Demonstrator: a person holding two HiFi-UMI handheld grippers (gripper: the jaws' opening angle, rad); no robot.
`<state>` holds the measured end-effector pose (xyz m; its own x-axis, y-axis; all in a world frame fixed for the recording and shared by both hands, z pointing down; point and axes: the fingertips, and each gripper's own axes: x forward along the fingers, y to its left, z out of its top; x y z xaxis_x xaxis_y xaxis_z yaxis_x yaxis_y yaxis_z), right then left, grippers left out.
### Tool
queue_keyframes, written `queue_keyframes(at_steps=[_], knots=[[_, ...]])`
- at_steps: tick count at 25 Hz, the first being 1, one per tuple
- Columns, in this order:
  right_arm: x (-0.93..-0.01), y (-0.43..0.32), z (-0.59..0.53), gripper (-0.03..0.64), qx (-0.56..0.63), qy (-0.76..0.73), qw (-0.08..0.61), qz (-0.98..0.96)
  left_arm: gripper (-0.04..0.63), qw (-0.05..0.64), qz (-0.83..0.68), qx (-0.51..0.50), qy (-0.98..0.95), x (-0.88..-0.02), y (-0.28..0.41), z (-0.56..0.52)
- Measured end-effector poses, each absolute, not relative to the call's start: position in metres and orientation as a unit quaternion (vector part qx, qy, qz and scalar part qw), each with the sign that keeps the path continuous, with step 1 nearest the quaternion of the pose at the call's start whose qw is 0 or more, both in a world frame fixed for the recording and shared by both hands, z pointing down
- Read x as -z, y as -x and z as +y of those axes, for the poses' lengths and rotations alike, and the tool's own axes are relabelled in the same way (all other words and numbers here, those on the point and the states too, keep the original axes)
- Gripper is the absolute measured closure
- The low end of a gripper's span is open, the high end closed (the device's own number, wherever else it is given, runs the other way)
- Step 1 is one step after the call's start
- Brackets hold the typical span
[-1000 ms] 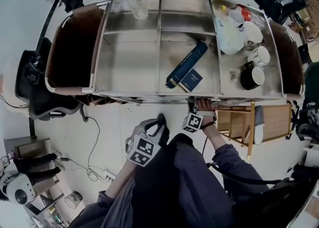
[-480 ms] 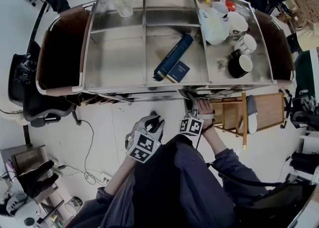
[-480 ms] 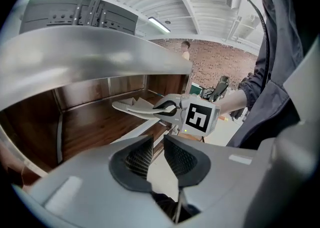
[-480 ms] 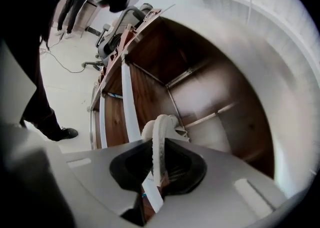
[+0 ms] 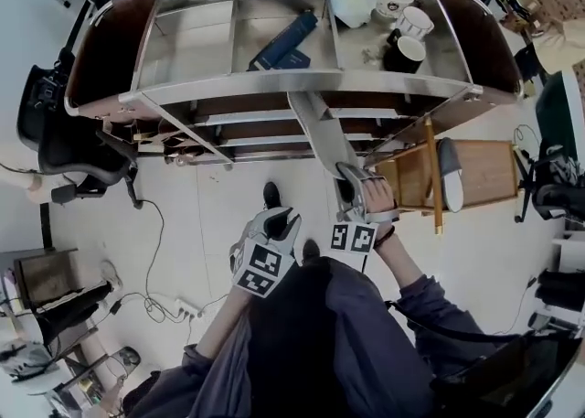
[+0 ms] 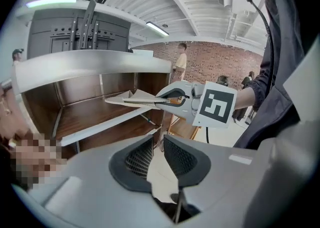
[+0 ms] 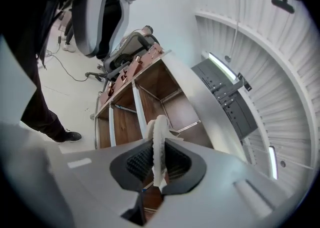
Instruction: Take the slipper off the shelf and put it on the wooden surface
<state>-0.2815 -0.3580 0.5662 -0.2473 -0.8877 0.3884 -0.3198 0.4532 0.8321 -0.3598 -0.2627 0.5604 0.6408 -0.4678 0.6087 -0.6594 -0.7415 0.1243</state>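
**Slipper out of the shelf, clamped in the right gripper**

Head view: a second ago the right gripper point(image 5: 352, 178) was at the shelf point(image 5: 274, 87) front. Now it is clear of it. Its jaws have just been closing on the slipper point(image 5: 320, 133), which juts toward 11 o'clock. The left gripper point(image 5: 279, 219) sits at its 8 o'clock, partly behind its marker cube. At 3 o'clock a wooden stand point(image 5: 489, 169) bears a second pale, slipper-like shape point(image 5: 450, 174), hard to make out. On the shelf top at 12 o'clock lie two dark blue books point(image 5: 283, 37) and at least three mugs point(image 5: 416, 21).

Left gripper view: its jaws stand narrowly apart with nothing between them. Beyond, at 12 o'clock, the right gripper holds one flat slipper in front of the shelf boards.

Right gripper view: the pads pinch the slipper edge-on, its rear end hidden between them.
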Motion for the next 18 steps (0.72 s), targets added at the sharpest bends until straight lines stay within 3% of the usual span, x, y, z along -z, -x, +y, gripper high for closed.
queue_keyframes(at_steps=[8, 18], knots=[[-0.557, 0.249, -0.187, 0.586, 0.308, -0.413, 0.447, -0.731, 0.529, 0.182, -0.345, -0.278, -0.878, -0.563, 0.331, -0.103], [-0.534, 0.223, 0.000, 0.586, 0.258, -0.476, 0.467, -0.699, 0.529, 0.168, -0.284, -0.274, -0.903, -0.569, 0.323, 0.020]])
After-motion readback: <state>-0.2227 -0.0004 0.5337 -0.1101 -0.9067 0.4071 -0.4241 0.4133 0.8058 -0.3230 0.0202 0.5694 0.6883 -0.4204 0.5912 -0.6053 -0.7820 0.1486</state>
